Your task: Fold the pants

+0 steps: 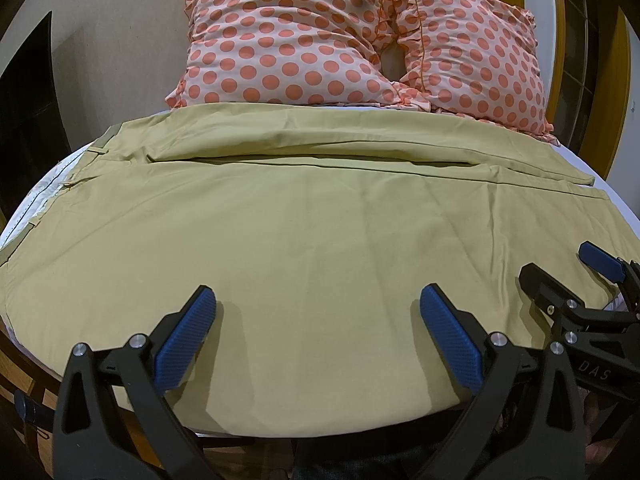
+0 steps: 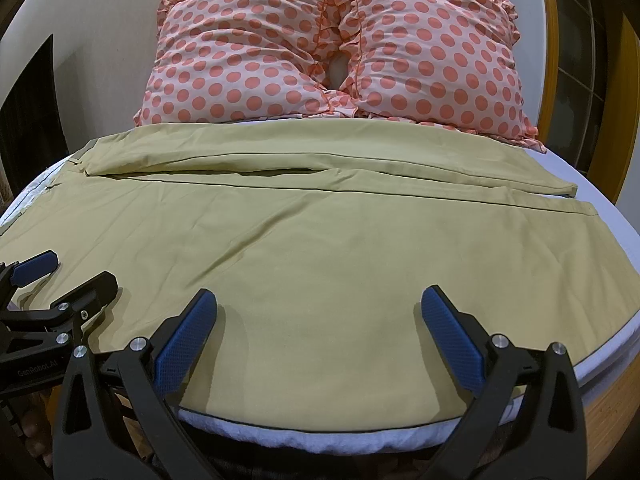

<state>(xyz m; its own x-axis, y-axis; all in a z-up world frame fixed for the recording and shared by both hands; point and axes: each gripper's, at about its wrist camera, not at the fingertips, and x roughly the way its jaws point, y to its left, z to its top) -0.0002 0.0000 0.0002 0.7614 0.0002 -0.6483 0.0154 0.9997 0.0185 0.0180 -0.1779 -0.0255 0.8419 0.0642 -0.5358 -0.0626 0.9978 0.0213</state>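
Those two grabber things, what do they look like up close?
Each one, left gripper and right gripper, has black plastic arms with silver bolts and two fingers faced with textured blue pads. Small white lettering marks the bodies. No cables show.

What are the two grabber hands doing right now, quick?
Left gripper: open, holding nothing, over the near edge of the pants.
Right gripper: open too, empty, over the pants beside it.

Pants [image 1: 304, 232] lie spread across the bed [image 2: 560, 168]; two pillows [image 1: 288, 40] sit side by side behind them.
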